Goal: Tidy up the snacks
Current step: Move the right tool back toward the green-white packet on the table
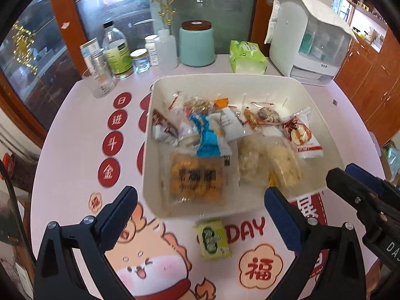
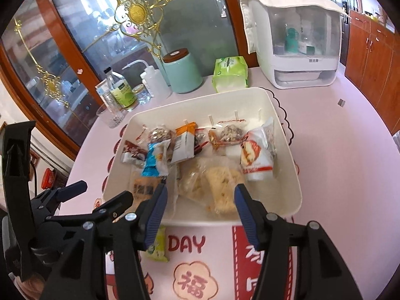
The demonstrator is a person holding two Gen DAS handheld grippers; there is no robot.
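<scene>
A cream tray (image 1: 250, 81) (image 2: 287, 187) on the pink table holds several wrapped snacks: a blue packet (image 1: 208, 137) (image 2: 152, 162), an orange biscuit pack (image 1: 197, 177), pale puffed-rice packs (image 1: 275, 165) (image 2: 220, 187) and a red-and-white packet (image 1: 303, 135) (image 2: 255, 155). A green snack packet (image 1: 212, 240) (image 2: 157, 247) lies on the table just in front of the tray. My left gripper (image 1: 200, 200) is open and empty above the tray's near edge, the green packet below it. My right gripper (image 2: 200, 202) is open and empty over the tray's near edge.
Behind the tray stand a teal canister (image 1: 196, 43), bottles and jars (image 1: 117, 52), a green tissue pack (image 1: 246, 57) and a white appliance (image 1: 310, 40). A glass cabinet door is behind. The right gripper (image 1: 362, 187) shows at the left view's right edge.
</scene>
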